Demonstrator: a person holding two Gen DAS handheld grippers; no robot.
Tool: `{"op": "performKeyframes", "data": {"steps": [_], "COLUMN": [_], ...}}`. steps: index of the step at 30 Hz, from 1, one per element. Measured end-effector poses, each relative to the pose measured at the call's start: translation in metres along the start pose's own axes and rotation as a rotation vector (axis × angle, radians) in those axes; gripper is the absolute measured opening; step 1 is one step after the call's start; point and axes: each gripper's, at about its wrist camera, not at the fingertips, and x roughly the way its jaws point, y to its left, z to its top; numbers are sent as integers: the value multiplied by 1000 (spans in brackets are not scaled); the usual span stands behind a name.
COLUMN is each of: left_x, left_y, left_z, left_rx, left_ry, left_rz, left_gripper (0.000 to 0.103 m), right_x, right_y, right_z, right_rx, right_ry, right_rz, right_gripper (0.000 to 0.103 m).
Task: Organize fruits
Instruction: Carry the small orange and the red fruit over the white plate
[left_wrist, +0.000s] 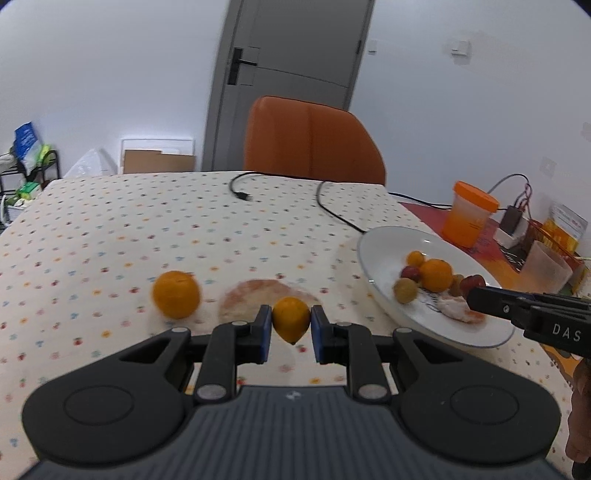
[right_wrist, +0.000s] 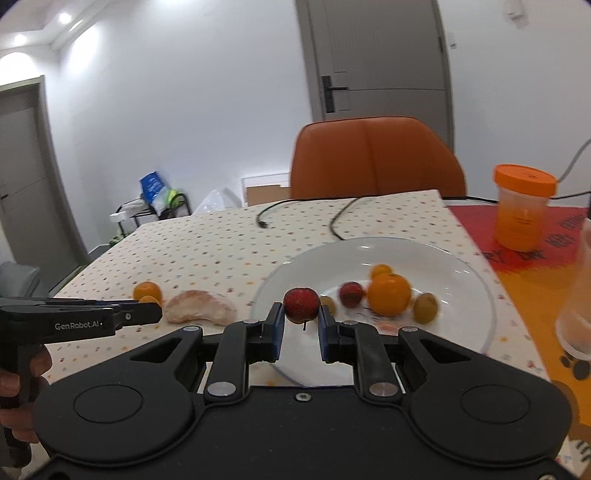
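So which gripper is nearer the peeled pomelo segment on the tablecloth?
Left. The left gripper, shut on a small orange fruit, is just beside the pomelo segment. The right gripper, holding a red fruit, is over the white plate.

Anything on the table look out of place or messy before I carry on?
Yes: a peeled citrus segment lies bare on the tablecloth, outside the plate, beside a loose orange. Another peeled piece lies on the plate.
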Motion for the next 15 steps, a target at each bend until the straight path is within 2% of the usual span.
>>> {"op": "performKeyframes", "data": {"steps": [12, 15], "left_x": [15, 18], "left_y": [-32, -40], "left_z": [4, 6], "left_rx": [58, 73], "left_ry": [13, 14], "left_rz": [-76, -90], "left_gripper": [21, 21], "right_x": [-15, -19], "right_y": [-26, -30], "right_z": [-13, -15], "right_rx": [47, 57], "right_ry": [10, 7], "right_rz": [-74, -86], "right_gripper": [18, 23]}}
